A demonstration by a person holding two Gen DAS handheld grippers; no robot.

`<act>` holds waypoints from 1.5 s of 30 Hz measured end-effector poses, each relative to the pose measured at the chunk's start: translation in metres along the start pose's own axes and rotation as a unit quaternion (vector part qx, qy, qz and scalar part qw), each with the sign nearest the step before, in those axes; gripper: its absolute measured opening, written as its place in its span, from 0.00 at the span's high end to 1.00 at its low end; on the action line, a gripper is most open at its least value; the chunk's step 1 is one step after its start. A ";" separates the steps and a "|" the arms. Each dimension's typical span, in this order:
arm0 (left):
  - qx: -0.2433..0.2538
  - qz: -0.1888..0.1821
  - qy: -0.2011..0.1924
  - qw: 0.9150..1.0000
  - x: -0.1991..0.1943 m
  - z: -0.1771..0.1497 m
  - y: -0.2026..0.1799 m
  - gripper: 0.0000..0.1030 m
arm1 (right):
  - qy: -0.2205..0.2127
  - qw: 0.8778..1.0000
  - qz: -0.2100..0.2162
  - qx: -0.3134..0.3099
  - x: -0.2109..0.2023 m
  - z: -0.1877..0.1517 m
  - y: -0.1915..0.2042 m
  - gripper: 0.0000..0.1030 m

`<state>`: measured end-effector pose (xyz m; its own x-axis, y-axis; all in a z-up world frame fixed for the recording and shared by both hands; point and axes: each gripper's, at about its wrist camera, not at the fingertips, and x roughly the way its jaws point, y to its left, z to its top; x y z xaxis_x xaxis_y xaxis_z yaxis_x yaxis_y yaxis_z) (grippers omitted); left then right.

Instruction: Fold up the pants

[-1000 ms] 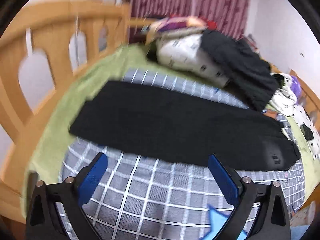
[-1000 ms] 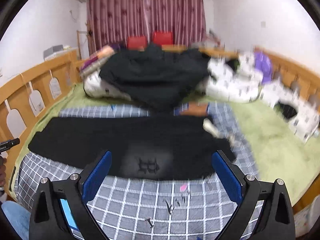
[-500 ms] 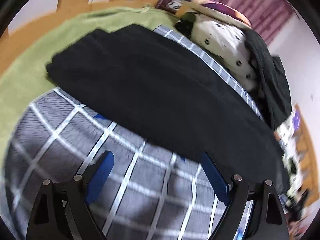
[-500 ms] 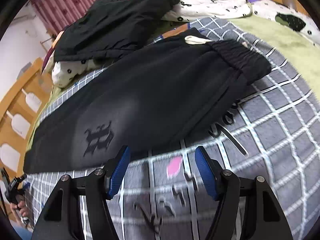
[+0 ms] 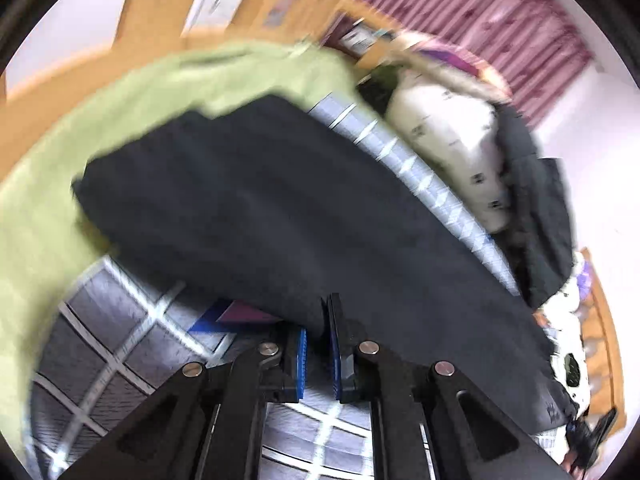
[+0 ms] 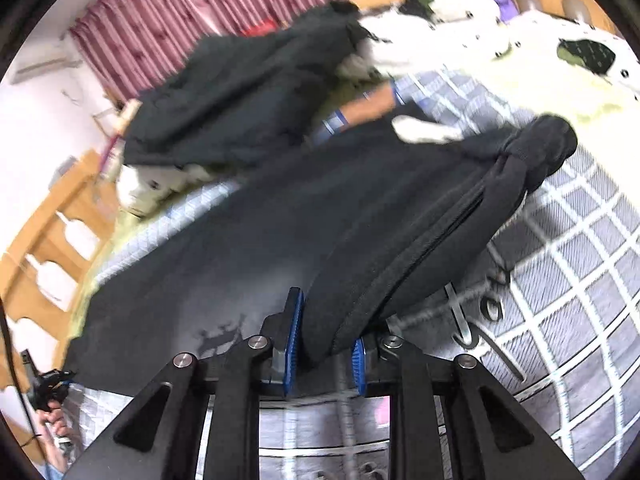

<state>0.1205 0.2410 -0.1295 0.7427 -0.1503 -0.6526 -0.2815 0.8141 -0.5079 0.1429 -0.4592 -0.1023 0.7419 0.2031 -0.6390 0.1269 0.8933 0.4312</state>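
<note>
Black pants (image 5: pixel 304 216) lie lengthwise across a grey checked bedsheet (image 5: pixel 120 344). My left gripper (image 5: pixel 319 334) is shut on the pants' near edge toward the leg end. In the right wrist view the same pants (image 6: pixel 280 216) show their elastic waistband (image 6: pixel 536 156) at the right with a white drawstring (image 6: pixel 424 130). My right gripper (image 6: pixel 326 340) is shut on the near edge by the waist, and the cloth is bunched and lifted between its blue pads.
A green blanket (image 5: pixel 80 128) and a wooden bed rail (image 5: pixel 60 80) lie left. Pillows (image 5: pixel 452 152) and a dark garment (image 6: pixel 248 84) are piled at the far side. Spotted white bedding (image 6: pixel 540 36) lies right. The checked sheet (image 6: pixel 580 256) spreads under the waistband.
Both grippers moved forward and down to the pants' near edge and closed on it. The right gripper's side of the cloth is now lifted and bunched.
</note>
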 end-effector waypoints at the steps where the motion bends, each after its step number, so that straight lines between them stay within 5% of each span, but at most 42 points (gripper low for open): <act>1: 0.005 -0.009 -0.011 1.000 -0.008 0.004 -0.004 0.91 | -0.007 1.000 0.010 -0.005 -0.009 0.006 0.005 0.80; 7: 0.008 -0.022 -0.037 0.999 -0.030 0.038 -0.023 0.91 | -0.030 0.999 0.014 -0.036 -0.024 0.044 0.027 0.81; 11: 0.046 0.010 -0.055 0.997 -0.019 0.060 -0.046 0.91 | -0.039 0.998 0.019 -0.054 -0.022 0.069 0.041 0.81; 17: 0.076 0.040 -0.083 0.993 0.038 0.091 -0.073 0.91 | -0.032 0.995 -0.003 -0.091 0.023 0.105 0.063 0.81; 26: 0.119 0.110 -0.041 0.986 0.145 0.110 -0.087 0.90 | 0.014 0.993 -0.050 -0.105 0.137 0.142 0.062 0.79; 27: 0.114 0.112 -0.037 0.986 0.151 0.108 -0.084 0.87 | 0.022 0.993 -0.049 -0.100 0.147 0.142 0.058 0.75; 29: 0.097 0.111 -0.030 0.989 0.159 0.106 -0.079 0.65 | 0.041 0.994 -0.048 -0.091 0.163 0.141 0.050 0.67; 30: 0.089 0.107 -0.022 0.990 0.159 0.104 -0.078 0.41 | 0.042 0.994 -0.055 -0.081 0.166 0.140 0.045 0.53; 31: 0.082 0.098 -0.014 0.992 0.158 0.102 -0.077 0.31 | 0.036 0.994 -0.071 -0.074 0.165 0.140 0.044 0.48; 33: 0.084 0.062 -0.017 0.994 0.144 0.095 -0.079 0.31 | 0.001 0.995 -0.078 -0.062 0.147 0.135 0.043 0.44; 39: 0.141 0.063 -0.014 0.988 0.089 0.055 -0.087 0.24 | -0.015 0.995 -0.036 -0.087 0.074 0.097 0.053 0.36; 45: 0.067 0.029 0.050 0.996 0.051 -0.005 -0.039 0.24 | -0.007 0.995 -0.050 -0.087 0.023 0.035 0.039 0.25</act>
<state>0.1661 0.1987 -0.1455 0.6621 -0.1508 -0.7341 -0.2334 0.8893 -0.3932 0.1880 -0.4336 -0.0782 0.7401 0.1051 -0.6642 0.0859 0.9648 0.2484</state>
